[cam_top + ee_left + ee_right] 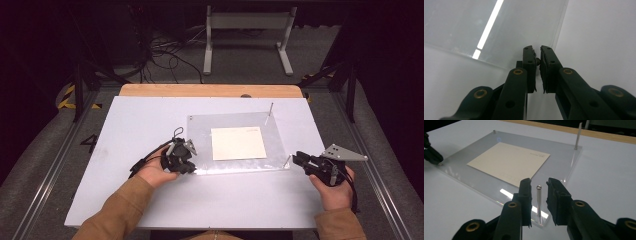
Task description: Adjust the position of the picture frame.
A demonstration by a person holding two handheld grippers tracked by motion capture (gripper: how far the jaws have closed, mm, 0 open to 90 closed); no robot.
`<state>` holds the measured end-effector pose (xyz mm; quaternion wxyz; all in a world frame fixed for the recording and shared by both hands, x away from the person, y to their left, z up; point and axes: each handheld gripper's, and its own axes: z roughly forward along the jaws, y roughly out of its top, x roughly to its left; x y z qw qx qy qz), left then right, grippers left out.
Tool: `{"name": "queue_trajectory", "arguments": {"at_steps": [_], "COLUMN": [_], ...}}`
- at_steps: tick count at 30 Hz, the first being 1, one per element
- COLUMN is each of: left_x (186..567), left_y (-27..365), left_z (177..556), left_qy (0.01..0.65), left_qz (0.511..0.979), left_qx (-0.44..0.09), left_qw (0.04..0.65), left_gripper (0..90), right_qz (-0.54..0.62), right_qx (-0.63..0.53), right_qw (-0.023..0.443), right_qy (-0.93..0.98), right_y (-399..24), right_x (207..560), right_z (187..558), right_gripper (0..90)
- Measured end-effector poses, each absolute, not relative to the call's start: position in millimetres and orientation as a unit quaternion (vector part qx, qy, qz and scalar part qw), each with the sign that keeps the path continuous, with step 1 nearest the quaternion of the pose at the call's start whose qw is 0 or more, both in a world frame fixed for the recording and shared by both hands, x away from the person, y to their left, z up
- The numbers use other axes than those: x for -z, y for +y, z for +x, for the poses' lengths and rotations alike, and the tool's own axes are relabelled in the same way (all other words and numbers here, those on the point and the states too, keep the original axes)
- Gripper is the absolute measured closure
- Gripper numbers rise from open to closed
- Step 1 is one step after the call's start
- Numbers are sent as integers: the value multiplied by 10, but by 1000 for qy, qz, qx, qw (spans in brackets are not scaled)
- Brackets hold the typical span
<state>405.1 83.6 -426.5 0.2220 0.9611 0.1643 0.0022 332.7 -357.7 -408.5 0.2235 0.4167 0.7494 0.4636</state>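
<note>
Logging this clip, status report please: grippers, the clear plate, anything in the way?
Left gripper shut at clear plate near-left corner. Right gripper fingers open around upright corner post, not touching. Cream card lies on plate. Nothing in the way.

White counter [150, 200] with tan wooden edge [210, 90]; clear plastic sheet [200, 130]; cream card [238, 143]; white pegs [539, 195]; black tongs [537, 205].

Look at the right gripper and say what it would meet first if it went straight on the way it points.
The right gripper would meet the thin white post standing upright at the near corner of the clear acrylic sheet. The post already stands between its open jaws, seemingly untouched; beyond it lies the cream card on that sheet.
</note>
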Motion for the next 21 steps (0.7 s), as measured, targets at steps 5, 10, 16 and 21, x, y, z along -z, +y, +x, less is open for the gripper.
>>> {"name": "queue_trajectory", "arguments": {"at_steps": [5, 10, 16, 21], "left_x": [4265, 4255, 4270, 4249], "left_y": [716, 577, 534, 673], "left_z": [3782, 3575, 3542, 3691], "left_qy": [121, 77, 63, 91], "left_qz": [968, 973, 970, 949], "left_qx": [21, 49, 82, 115], "left_qw": [220, 212, 220, 280], "left_gripper": [833, 832, 826, 719], "right_qz": [419, 420, 421, 430], "right_qx": [-465, -466, -465, -449], "right_qw": [226, 226, 228, 240], "right_qy": [746, 745, 744, 745], "right_y": [-3613, -3617, -3618, -3607], "right_x": [4090, 4090, 4098, 4120], "right_z": [3336, 3339, 3345, 3349], "right_gripper": [719, 714, 697, 666]}}
